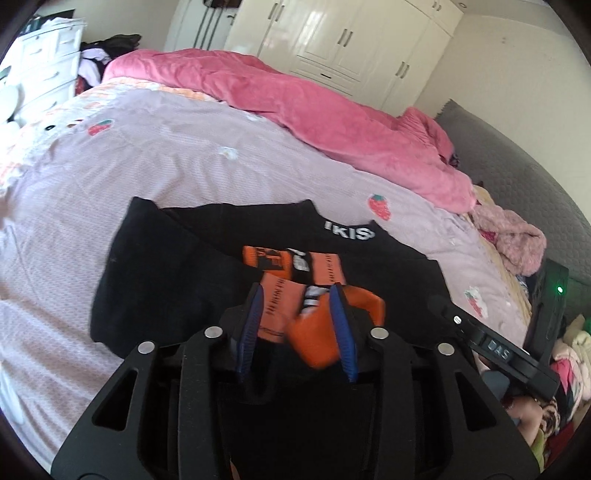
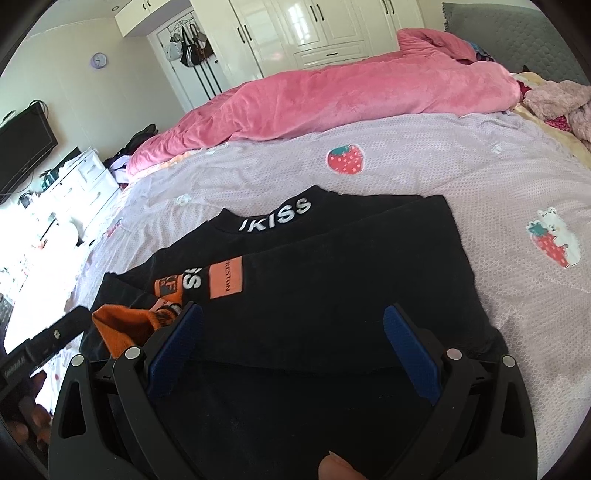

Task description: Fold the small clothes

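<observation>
Shirt (image 2: 332, 295) lies beneath open right hand-held gripper (image 2: 295, 325).

Each camera sits on its own tongs and looks down along them at the bed (image 1: 184, 173), very close. Both see the black shirt (image 2: 332, 288), the pink blanket (image 1: 332, 110) and the white cupboards (image 2: 317, 26) behind.

We are listing a wide bed under a lilac strawberry-print cotton sheet (image 2: 406, 177), a rumpled pink plush blanket (image 2: 332, 96) lying across its far side. Glossy cream panelled wardrobe doors (image 2: 314, 26) are lining the back wall, reflecting daylight. A white drawer chest (image 1: 44, 66) is standing left; a grey quilted headboard (image 1: 517, 177) is curving right.
</observation>
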Motion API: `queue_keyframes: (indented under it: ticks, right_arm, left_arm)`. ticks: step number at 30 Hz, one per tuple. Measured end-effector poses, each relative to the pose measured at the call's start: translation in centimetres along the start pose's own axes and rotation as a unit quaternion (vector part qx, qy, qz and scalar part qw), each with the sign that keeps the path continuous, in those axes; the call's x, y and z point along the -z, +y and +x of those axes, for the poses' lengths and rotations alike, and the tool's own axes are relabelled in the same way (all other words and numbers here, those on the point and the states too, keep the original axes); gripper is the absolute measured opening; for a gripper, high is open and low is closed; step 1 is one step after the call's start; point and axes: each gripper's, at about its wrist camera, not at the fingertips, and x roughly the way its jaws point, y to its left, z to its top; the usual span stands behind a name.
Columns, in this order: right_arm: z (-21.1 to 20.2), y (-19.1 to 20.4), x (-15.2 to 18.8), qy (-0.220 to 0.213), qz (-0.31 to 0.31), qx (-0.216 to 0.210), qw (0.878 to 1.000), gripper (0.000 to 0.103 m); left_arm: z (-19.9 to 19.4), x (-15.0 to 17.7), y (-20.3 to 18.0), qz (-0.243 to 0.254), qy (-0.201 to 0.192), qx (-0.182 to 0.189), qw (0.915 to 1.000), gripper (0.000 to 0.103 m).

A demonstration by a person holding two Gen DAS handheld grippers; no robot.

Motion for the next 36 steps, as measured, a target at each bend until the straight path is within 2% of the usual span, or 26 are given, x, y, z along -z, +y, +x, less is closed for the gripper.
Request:
queue_keyframes:
  ticks: [4,8,12,15,20,21,25,27,28,30,32,34,36]
  right_arm:
    - [0.4,1.3,0.6,0.016,-0.009,-0.023,1.0,0.098]
    - [0.9,2.7,1.5,0.042,-0.016,-0.05,0.998,0.098]
    - [2.3,4.1,3.0,0.088,-0.006,-0.069,0.994,0.098]
    - [3.2,4.7,4.0,0.114,0.005,-0.083,0.99,0.098]
    - [4.0,6.0,4.9,0.112,-0.008,-0.083,0.99,0.097]
    - [4.1,6.1,4.9,0.109,-0.007,-0.089,0.99,0.094]
    - [4.7,6.9,5.1,0.105,-0.014,-0.109,0.988,0.068]
    - [4.9,7.3,5.1,0.1,-0.023,-0.106,0.989,0.06]
    - [4.8,7.4,5.1,0.096,-0.023,-0.11,0.989,0.051]
    - [4.3,7.7,5.0,0.083,-0.027,-0.116,0.989,0.043]
    - [3.7,8.1,4.8,0.066,-0.043,-0.113,0.99,0.029]
    - [2.9,8.4,4.5,0.048,-0.057,-0.115,0.991,0.02]
    - [2.3,8.5,4.1,0.032,-0.071,-0.114,0.99,0.017]
  left_arm:
    - [-0.7,-0.5,1.2,-0.014,-0.01,-0.008,0.9998,0.034]
    - [-1.3,-0.8,2.1,-0.012,-0.024,-0.04,0.9988,0.043]
    - [-1.6,-1.1,3.2,-0.02,-0.026,-0.056,0.9979,0.053]
    - [-1.8,-1.2,4.1,-0.027,-0.028,-0.063,0.9973,0.057]
    - [-2.2,-1.1,5.5,-0.038,-0.029,-0.073,0.9962,0.059]
    - [-2.3,-1.2,5.8,-0.043,-0.029,-0.074,0.9959,0.06]
    - [-2.7,-1.3,7.0,-0.066,-0.033,-0.077,0.9943,0.064]
    - [-2.9,-1.3,7.6,-0.076,-0.036,-0.077,0.9934,0.064]
    - [-3.0,-1.4,7.8,-0.078,-0.037,-0.079,0.9931,0.064]
    - [-3.2,-1.5,8.1,-0.083,-0.039,-0.08,0.9926,0.064]
    - [-3.4,-1.5,8.3,-0.088,-0.042,-0.081,0.992,0.065]
    - [-3.5,-1.6,8.4,-0.091,-0.044,-0.082,0.9915,0.065]
    - [-3.5,-1.7,8.5,-0.093,-0.046,-0.084,0.9911,0.065]
